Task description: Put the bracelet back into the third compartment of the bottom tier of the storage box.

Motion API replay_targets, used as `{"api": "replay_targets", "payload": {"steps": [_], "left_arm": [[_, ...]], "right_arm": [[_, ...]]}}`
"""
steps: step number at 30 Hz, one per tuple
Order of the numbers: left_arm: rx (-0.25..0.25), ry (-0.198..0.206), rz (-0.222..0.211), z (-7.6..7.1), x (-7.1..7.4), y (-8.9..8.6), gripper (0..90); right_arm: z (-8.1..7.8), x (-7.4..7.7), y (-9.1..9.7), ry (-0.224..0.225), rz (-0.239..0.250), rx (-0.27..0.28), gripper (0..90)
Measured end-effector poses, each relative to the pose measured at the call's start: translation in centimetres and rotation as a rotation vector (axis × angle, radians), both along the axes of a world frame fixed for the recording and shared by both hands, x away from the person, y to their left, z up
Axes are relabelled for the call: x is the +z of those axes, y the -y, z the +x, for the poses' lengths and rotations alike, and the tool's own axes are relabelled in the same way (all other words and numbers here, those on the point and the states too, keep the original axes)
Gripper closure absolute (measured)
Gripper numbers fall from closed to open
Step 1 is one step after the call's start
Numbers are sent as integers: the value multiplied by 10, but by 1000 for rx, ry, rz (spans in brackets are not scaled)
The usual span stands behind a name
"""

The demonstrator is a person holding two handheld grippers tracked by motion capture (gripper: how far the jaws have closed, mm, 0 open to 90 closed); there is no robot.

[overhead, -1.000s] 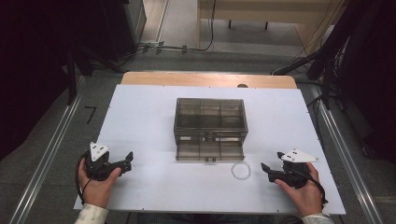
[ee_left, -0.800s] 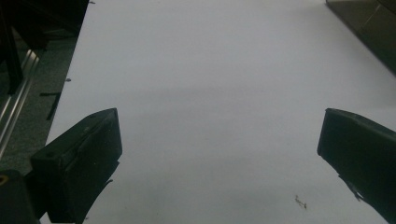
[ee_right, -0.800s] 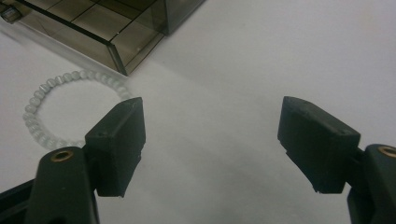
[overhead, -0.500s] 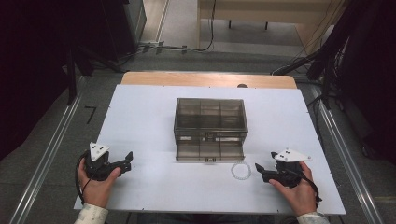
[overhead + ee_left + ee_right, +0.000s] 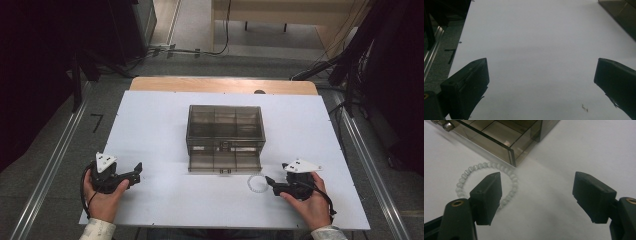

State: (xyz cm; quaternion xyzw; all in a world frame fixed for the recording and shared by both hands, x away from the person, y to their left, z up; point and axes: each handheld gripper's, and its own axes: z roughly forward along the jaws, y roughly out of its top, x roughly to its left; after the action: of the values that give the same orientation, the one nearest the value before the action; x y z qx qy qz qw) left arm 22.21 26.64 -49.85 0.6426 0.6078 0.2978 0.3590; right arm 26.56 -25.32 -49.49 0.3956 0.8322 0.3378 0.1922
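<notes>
White beads strung in a ring, the bracelet (image 5: 486, 185), lay flat on the worktop (image 5: 150, 125) in the lower right-centre of the high view (image 5: 257, 183), just in front of the right corner of the smoky translucent organiser box (image 5: 225, 130). The box's lower drawer (image 5: 225, 161) stood pulled out toward the bottom of the frame, and its compartments looked empty as far as could be told. The right tool (image 5: 537, 192) was spread wide, holding nothing; in the right gripper view its left jaw sat over the near side of the bead ring while the other jaw stood over bare worktop to the right, so the bracelet was not yet between the jaws. In the high view the right tool (image 5: 270, 182) lay just beside the bracelet. The left tool (image 5: 136, 169) rested at the lower left of the high view, well apart from box and bracelet, jaws also spread and empty over bare worktop (image 5: 541, 75). Judgement: work was at an early stage, drawer open, bracelet untouched; gripping, lifting, placing in the drawer and probably closing it remained.
</notes>
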Motion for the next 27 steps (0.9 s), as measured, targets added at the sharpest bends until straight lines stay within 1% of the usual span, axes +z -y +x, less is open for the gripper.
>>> {"api": "replay_targets", "payload": {"steps": [7,20,24,25,26,27], "left_arm": [[-2,1,-4,0,0,-1,0],[-2,0,-5,0,0,-1,0],[0,3,-6,0,0,-1,0],[0,2,-6,-1,0,-1,0],[-1,3,-7,-1,0,-1,0],[-1,3,-7,-1,0,-1,0]], "right_arm": [[1,-3,-9,-13,-17,19,238],[2,-6,-10,-22,-50,26,320],[3,-7,-10,-31,-53,33,385],[2,-8,-11,-39,-49,34,409],[2,-8,-11,-39,-49,34,409],[2,-8,-10,-50,-39,32,439]]}}
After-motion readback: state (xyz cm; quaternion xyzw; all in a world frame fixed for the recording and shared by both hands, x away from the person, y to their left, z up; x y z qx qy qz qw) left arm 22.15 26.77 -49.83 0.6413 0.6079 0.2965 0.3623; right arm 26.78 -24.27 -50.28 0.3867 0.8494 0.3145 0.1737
